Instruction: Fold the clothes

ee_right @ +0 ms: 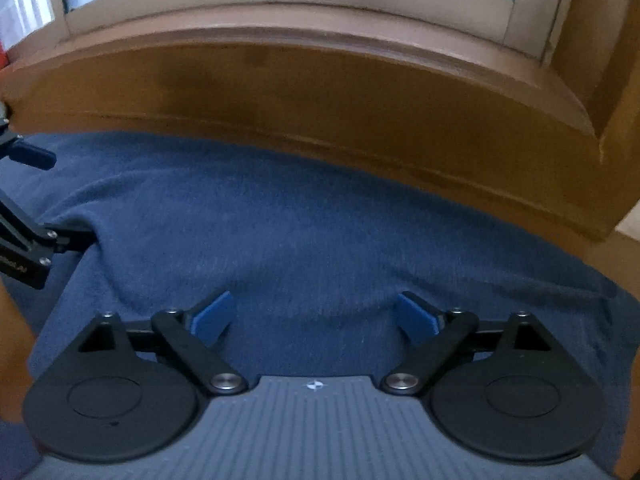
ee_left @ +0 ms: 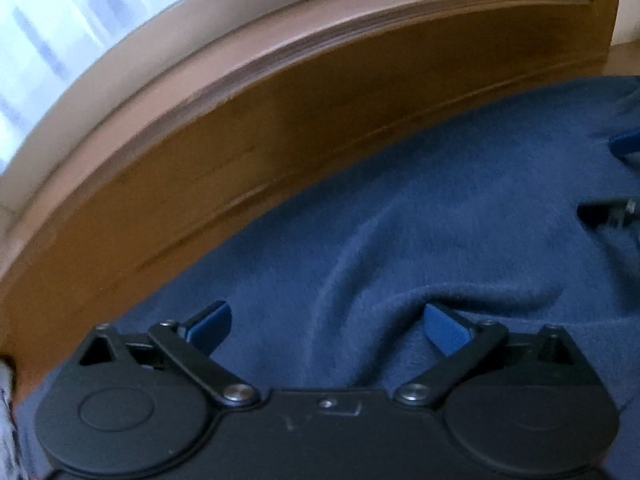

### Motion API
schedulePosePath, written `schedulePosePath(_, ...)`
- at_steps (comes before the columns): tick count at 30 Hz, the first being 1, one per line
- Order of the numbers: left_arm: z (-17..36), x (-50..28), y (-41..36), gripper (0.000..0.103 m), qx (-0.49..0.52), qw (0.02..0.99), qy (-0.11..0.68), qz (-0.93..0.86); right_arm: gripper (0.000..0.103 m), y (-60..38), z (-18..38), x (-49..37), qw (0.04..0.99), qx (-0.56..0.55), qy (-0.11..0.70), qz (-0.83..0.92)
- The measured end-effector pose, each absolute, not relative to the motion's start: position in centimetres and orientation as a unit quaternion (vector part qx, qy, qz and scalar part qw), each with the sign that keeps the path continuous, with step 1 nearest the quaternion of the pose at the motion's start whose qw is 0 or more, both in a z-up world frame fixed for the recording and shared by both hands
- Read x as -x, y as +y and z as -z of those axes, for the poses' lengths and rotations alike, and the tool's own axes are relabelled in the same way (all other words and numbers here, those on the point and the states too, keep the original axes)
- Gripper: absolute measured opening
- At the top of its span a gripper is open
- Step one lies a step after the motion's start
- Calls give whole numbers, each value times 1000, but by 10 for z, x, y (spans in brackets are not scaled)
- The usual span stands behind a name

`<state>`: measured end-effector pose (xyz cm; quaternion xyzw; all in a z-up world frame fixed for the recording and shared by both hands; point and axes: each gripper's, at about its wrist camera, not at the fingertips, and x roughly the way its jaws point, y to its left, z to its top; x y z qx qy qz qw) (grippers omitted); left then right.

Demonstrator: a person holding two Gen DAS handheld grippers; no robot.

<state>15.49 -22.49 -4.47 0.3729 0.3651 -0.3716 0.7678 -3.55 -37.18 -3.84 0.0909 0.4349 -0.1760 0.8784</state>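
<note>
Hovering low over a blue garment (ee_right: 320,220) spread on a wooden surface (ee_left: 180,184) beneath a window ledge (ee_right: 304,44), the left gripper (ee_left: 328,320) and the right gripper (ee_right: 314,316) both stand with their blue pads wide apart and nothing pinched between them. The cloth lies directly under and ahead of each pair of fingers, running side to side along the ledge, its far edge close against the wood. In the left wrist view a soft ridge (ee_left: 360,264) of fabric rises between the spread pads and trails off toward the right gripper, whose tips show at the frame's edge; that ridge looks the likeliest place for the next pinch, and the left gripper sits nearer to it. Whether any pad actually touches the cloth is hard to say, since the pictures are blurred. The right gripper faces smoother fabric, with only a shallow dip between its pads.
</note>
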Motion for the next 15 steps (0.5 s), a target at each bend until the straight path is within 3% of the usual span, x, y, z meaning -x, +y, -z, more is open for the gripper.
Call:
schedulePosePath(2, 43, -153, -225, 103, -376, 769, 357, 373, 78, -372, 30, 44, 879, -107, 421, 196)
schedulePosePath(6, 41, -155, -224, 103, -370, 769, 366, 372, 78, -350, -2, 89, 895, -162, 387, 154)
schedulePosePath(10, 36, -150, -218, 103, -371, 767, 374, 366, 77, -307, -2, 114, 888, -173, 424, 44)
schedulePosePath(15, 33, -121, -195, 102, -415, 770, 346, 339, 76, -298, 27, 104, 876, -133, 463, 32)
